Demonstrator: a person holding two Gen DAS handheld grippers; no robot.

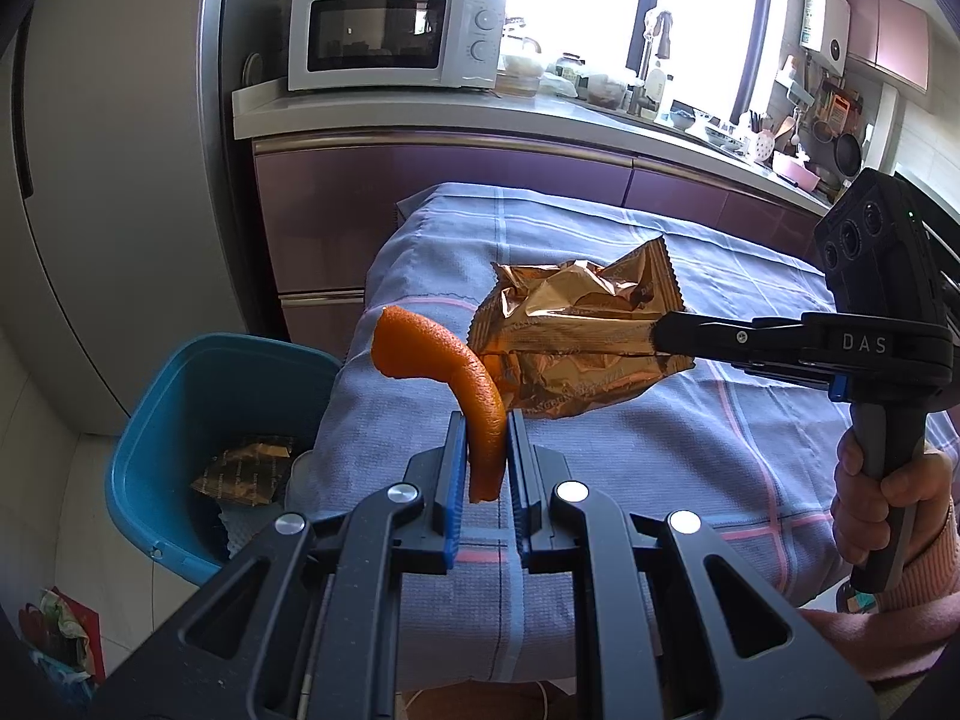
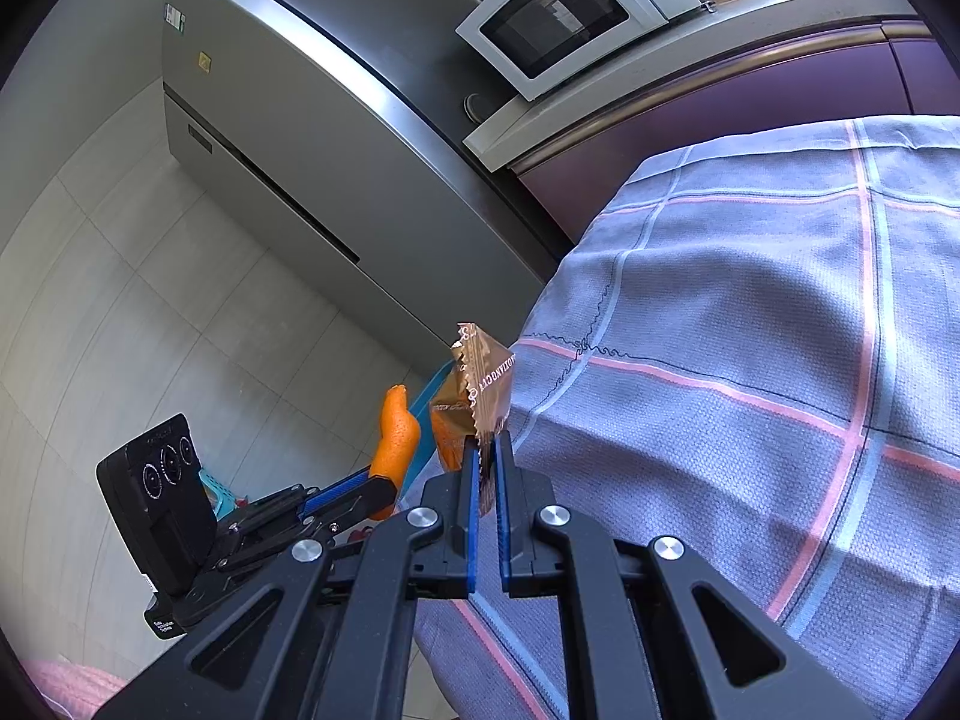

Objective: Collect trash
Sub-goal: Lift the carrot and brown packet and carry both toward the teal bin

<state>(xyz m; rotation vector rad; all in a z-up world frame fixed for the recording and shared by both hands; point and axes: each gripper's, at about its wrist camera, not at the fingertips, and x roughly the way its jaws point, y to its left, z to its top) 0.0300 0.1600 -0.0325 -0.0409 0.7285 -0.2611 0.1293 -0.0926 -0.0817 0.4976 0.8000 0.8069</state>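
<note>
In a home kitchen, a person holds two handheld grippers above a table draped in a blue checked cloth (image 1: 690,450). The left gripper (image 1: 487,420) has its jaws closed tight on a curved strip of orange peel (image 1: 474,396), which rises from between the blue pads and arcs over toward the left, clear of the cloth. The right gripper (image 1: 660,333) reaches in from the right, its jaws pinched flat on the edge of a crumpled copper-coloured wrapper (image 1: 576,330); the wrapper hangs in the air just beyond the peel, above the near end of the table. From the right wrist view the wrapper (image 2: 477,390) stands upright out of the right gripper (image 2: 487,450), its serrated edge caught between the pads, with the peel (image 2: 396,432) just to its left in the left gripper (image 2: 381,486). A hand (image 1: 882,498) in a pink sleeve (image 1: 912,600) grips the right gripper's handle. Down on the tiled floor (image 2: 150,330), beside the table's left end, sits a blue bin (image 1: 180,450) with another copper wrapper already lying in it. Behind stand a grey fridge (image 2: 312,150), purple cabinets (image 1: 450,192) and a white microwave (image 1: 396,33) on the counter.
</note>
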